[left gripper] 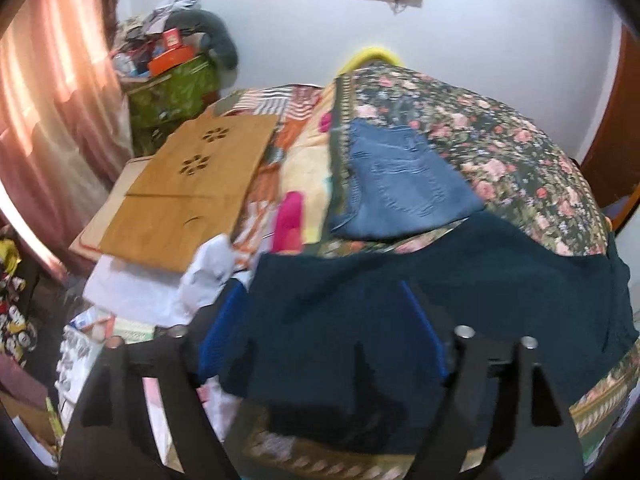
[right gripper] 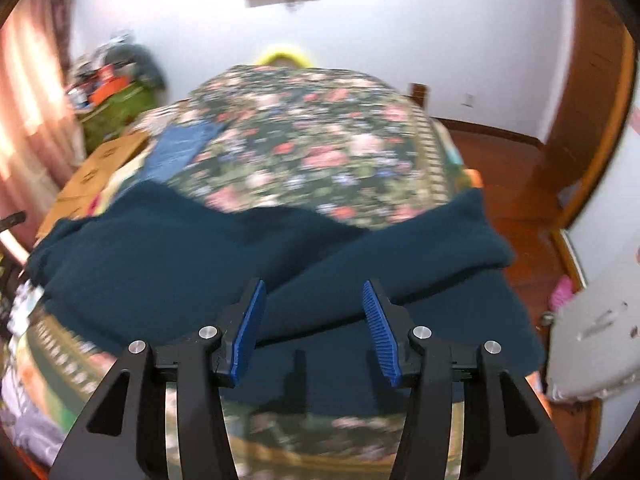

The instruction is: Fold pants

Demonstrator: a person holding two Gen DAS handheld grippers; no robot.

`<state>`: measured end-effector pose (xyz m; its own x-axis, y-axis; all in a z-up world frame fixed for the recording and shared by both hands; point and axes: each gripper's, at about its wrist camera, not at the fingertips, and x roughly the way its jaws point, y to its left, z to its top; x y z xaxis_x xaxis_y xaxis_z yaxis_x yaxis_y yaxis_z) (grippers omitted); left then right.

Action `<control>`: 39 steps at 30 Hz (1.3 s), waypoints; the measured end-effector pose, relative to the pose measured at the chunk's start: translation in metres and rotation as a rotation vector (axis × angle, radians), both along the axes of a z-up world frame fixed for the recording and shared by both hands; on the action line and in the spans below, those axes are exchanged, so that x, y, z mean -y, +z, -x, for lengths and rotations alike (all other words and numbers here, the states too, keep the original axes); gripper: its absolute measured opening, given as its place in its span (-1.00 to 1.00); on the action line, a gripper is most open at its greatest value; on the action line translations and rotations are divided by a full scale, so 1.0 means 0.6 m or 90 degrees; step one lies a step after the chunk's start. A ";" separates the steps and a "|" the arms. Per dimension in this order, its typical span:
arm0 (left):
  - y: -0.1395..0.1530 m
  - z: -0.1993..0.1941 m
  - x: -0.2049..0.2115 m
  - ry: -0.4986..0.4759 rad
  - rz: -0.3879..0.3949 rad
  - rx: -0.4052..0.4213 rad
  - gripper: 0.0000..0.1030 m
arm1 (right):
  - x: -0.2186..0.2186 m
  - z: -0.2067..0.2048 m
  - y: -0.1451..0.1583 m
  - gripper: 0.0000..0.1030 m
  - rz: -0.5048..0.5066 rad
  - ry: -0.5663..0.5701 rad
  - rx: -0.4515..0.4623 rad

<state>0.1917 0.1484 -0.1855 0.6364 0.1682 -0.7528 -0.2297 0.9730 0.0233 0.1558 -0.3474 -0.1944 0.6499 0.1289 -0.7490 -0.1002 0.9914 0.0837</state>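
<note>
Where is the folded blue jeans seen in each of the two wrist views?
Left wrist view: the jeans lie just above the picture's middle, on the floral bedspread, beyond the dark teal pants.
Right wrist view: the jeans are small and blurred at upper left, at the bedspread's left edge.
Shared landmark: the yellow object at the bed's far end.

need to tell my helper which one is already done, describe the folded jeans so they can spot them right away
Start at the bed with the dark floral bedspread. Near its left edge, beyond the dark teal pants, lie the folded jeans. They are the only light blue denim there, a flat compact rectangle.
</note>
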 end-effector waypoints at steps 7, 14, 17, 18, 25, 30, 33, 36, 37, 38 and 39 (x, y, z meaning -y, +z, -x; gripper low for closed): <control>-0.035 -0.113 0.075 -0.054 0.036 -0.042 0.63 | 0.112 -0.101 -0.022 0.15 0.013 -0.113 -0.026; -0.086 -0.197 0.136 -0.089 0.012 -0.085 0.63 | 0.172 -0.217 -0.089 0.18 -0.031 -0.134 -0.092; -0.104 -0.215 0.155 -0.105 0.013 -0.103 0.63 | 0.182 -0.256 -0.117 0.18 -0.043 -0.135 -0.122; -0.109 -0.218 0.162 -0.113 0.014 -0.108 0.63 | 0.183 -0.264 -0.123 0.18 -0.042 -0.134 -0.127; -0.134 -0.225 0.191 -0.129 0.003 -0.138 0.63 | 0.202 -0.296 -0.180 -0.15 -0.039 -0.171 -0.153; -0.131 -0.211 0.203 -0.125 0.001 -0.150 0.63 | 0.223 -0.267 -0.158 -0.80 -0.059 -0.176 -0.130; -0.122 -0.195 0.213 -0.125 0.009 -0.153 0.63 | 0.246 -0.231 -0.127 -0.83 -0.062 -0.176 -0.105; -0.110 -0.176 0.226 -0.131 0.013 -0.152 0.63 | 0.275 -0.182 -0.086 -0.83 -0.064 -0.182 -0.070; -0.106 -0.169 0.231 -0.135 0.012 -0.151 0.63 | 0.283 -0.171 -0.077 -0.83 -0.065 -0.185 -0.061; -0.101 -0.161 0.238 -0.139 0.012 -0.152 0.63 | 0.291 -0.160 -0.065 -0.83 -0.066 -0.187 -0.052; -0.099 -0.156 0.243 -0.142 0.012 -0.153 0.64 | 0.300 -0.144 -0.054 -0.83 -0.063 -0.191 -0.042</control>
<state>0.2853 0.0026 -0.2451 0.4596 0.0294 -0.8876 -0.0008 0.9995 0.0326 0.2421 -0.5273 -0.2265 0.6204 0.0135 -0.7842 0.2039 0.9627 0.1779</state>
